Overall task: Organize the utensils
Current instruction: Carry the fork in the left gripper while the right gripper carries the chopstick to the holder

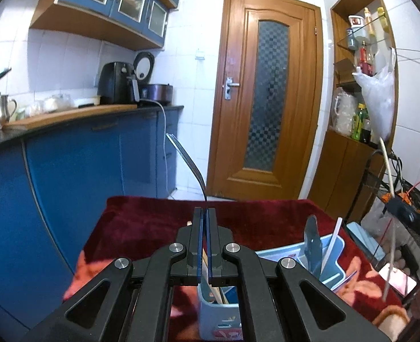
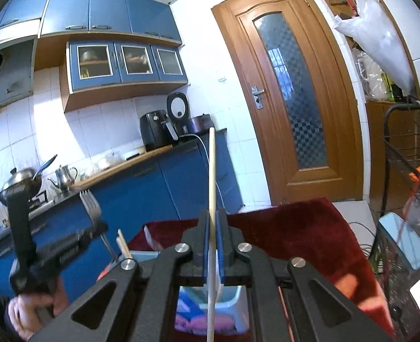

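The left tongs pinch a fork by its thin handle; the right tongs clamp a chopstick mid-length. Both hang above the blue holder on the red-clothed surface. Either slim piece could pivot or slip and miss its compartment.

Two grippers are showing, the left gripper and the right gripper. One fork and one chopstick are sticking up from them. Two blue holders are sitting on one red cloth.
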